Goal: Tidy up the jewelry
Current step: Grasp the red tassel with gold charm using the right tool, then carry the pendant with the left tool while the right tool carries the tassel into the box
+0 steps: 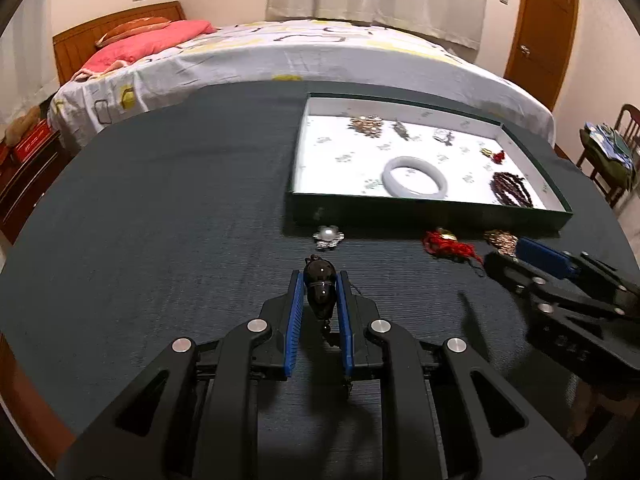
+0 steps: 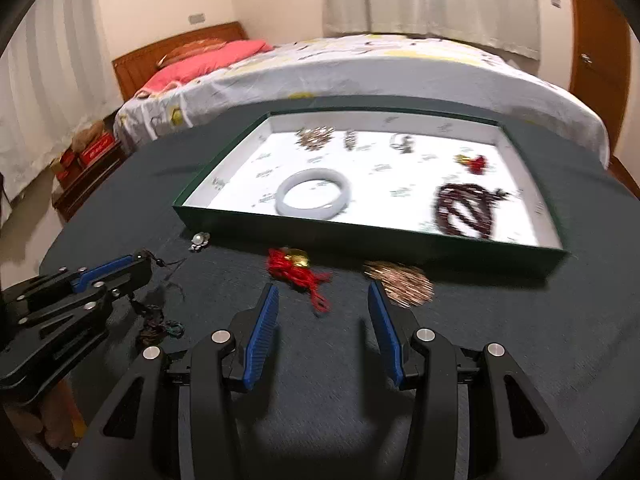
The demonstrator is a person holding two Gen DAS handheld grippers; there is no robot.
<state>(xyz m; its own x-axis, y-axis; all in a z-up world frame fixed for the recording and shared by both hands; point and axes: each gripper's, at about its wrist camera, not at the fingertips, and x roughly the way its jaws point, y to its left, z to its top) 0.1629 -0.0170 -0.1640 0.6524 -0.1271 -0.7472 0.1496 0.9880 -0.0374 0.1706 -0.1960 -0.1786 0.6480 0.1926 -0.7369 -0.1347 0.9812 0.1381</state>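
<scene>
My left gripper [image 1: 319, 280] is shut on a dark glossy gourd-shaped pendant [image 1: 320, 289], its cord and tassel [image 2: 158, 322] trailing on the dark cloth. A pearl flower brooch [image 1: 329, 236] lies just ahead of it. My right gripper [image 2: 323, 294] is open and empty, above the cloth near a red-cord charm with a gold bell [image 2: 298, 270] and a coppery brooch [image 2: 400, 280]. The green tray [image 1: 428, 213] with white lining holds a pale jade bangle [image 1: 414, 178], a dark red bead bracelet [image 1: 513, 188] and several small pieces.
The table carries a dark green cloth [image 1: 160, 208]. A bed [image 1: 280, 52] with a pink pillow lies behind it. A wooden door [image 1: 544, 24] and a chair [image 1: 612, 152] are at the right, a low wooden stand [image 1: 24, 176] at the left.
</scene>
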